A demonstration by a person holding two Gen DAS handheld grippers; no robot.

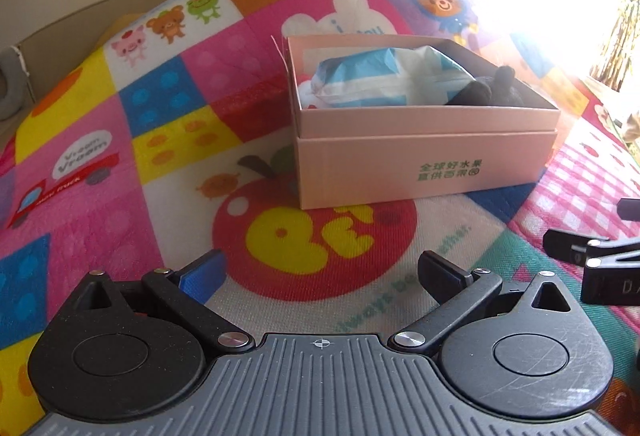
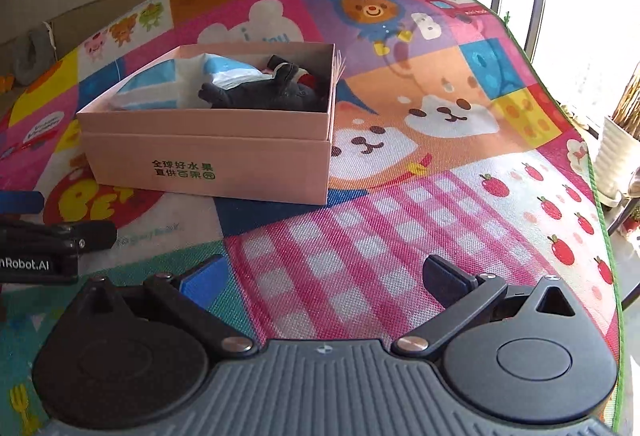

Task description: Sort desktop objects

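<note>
The left gripper [image 1: 320, 276] has its jaws spread wide with nothing between them, low over the mat [image 1: 120, 156], and the right gripper [image 2: 324, 276] beside it is likewise spread and empty. Both seem parked near the mat's front, probably because no loose item is left on the mat within either view. Ahead of the left gripper and a little to its right sits the box [image 1: 424, 172], open at the top; from the right gripper it lies ahead and to the left, well apart from both. Inside it rest a white-and-blue pack [image 1: 376, 76] and, at the end nearer the right gripper's side, a dark plush toy [image 2: 268, 92]. Judging by this, the sorting looks close to done.
</note>
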